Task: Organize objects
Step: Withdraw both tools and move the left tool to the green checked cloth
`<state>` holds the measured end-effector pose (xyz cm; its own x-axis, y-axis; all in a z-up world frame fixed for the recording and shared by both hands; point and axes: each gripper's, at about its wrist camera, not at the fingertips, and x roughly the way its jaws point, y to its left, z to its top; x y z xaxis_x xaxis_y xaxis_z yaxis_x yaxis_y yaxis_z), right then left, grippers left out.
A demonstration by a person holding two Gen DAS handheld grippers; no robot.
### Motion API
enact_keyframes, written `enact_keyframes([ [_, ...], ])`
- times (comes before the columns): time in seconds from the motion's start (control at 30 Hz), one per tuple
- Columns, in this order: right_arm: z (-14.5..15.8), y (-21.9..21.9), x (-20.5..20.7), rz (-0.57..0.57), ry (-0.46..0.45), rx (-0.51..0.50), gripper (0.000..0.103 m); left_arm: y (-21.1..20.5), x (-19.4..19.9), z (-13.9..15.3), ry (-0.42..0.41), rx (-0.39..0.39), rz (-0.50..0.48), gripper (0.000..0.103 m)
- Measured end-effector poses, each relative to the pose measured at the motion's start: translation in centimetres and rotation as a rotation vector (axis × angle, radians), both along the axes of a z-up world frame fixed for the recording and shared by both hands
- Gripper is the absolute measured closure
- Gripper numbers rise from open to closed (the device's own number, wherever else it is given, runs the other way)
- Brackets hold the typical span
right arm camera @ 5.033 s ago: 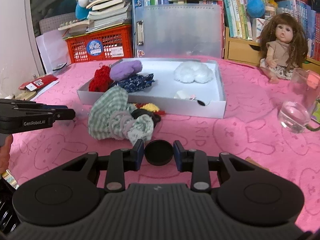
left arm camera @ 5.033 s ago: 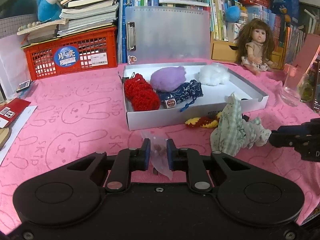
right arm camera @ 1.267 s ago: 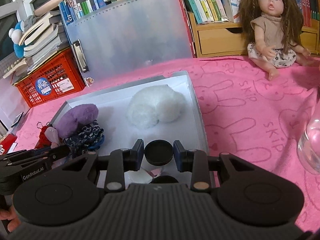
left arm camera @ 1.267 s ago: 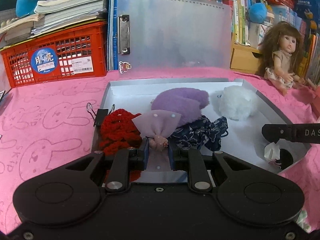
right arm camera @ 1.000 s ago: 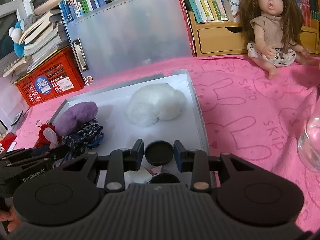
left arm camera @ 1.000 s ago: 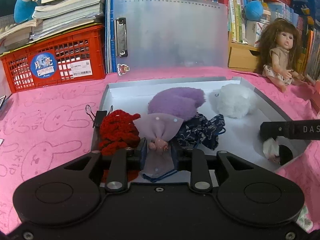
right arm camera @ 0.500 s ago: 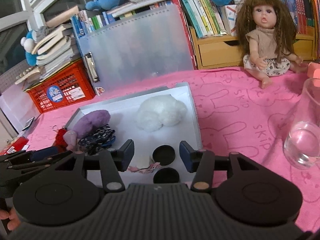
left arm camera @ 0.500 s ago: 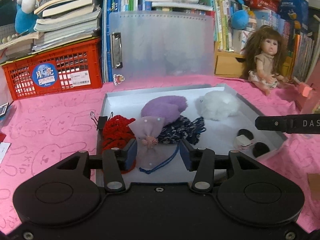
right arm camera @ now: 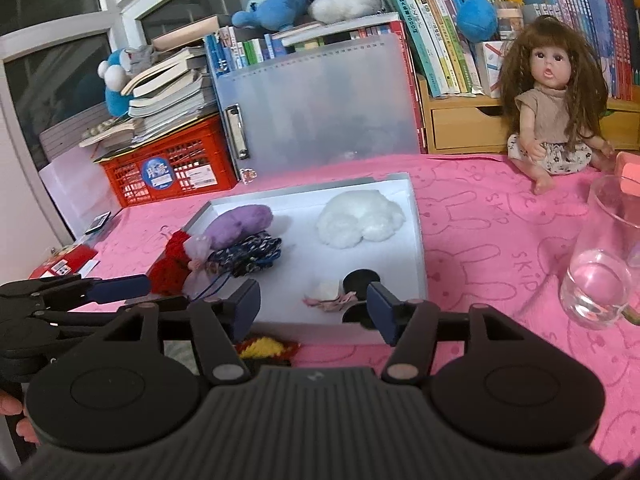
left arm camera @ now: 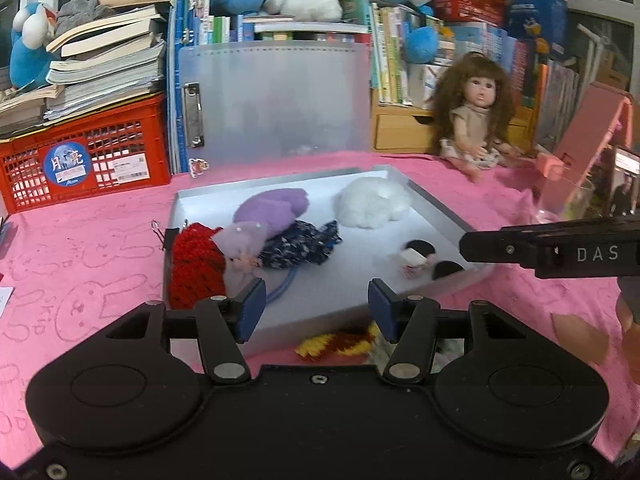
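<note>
tray (left arm camera: pixel 434 206) already held the pouches, pompoms and black lids (right arm camera: pixel 362 278). left gripper (left arm camera: pixel 316 308) and right gripper (right arm camera: pixel 312 306) were opening, jaws empty. yellow-red knit piece (left arm camera: pixel 338 344) remained outside on the cloth.

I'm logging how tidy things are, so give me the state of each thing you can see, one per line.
White shallow box: open-topped, holds soft items.
Left gripper: jaws opening, nothing between them.
Right gripper: jaws opening, nothing between them.
Two black round lids: lying flat in the box.
Yellow-and-red knit piece: on the pink cloth, outside the box.
Clear glass cup: upright.
</note>
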<state>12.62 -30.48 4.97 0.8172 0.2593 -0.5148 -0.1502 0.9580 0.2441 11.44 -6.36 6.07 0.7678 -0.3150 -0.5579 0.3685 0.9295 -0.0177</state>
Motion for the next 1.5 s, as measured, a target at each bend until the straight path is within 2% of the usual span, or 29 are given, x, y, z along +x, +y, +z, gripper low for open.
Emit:
enact_keyframes([
  [0.27, -0.3, -0.2, -1.5, 0.010, 0.011, -0.004, 0.030, -0.6, -2.1, -0.9, 0.018, 0.025, -0.042, 0.047],
  [0.73, -2.1, -0.3, -2.2, 0.020, 0.060, -0.003, 0.029, -0.5, -4.0, -1.8, 0.050, -0.006, -0.105, 0.045],
  [0.9, -2.9, 0.5, -2.6, 0.064, 0.080, -0.015, 0.029, 0.4, -4.4, -2.2, 0.051, 0.004, -0.104, 0.043],
  [1.3, -3.6, 2.1, -3.9, 0.176, 0.083, -0.046, 0.028, 1.8, -4.8, -1.9, 0.075, -0.038, -0.103, 0.041],
  [1.5, -4.0, 1.9, -4.1, 0.190, 0.093, -0.027, 0.027, 2.0, -5.0, -1.9, 0.097, -0.066, -0.109, 0.040],
])
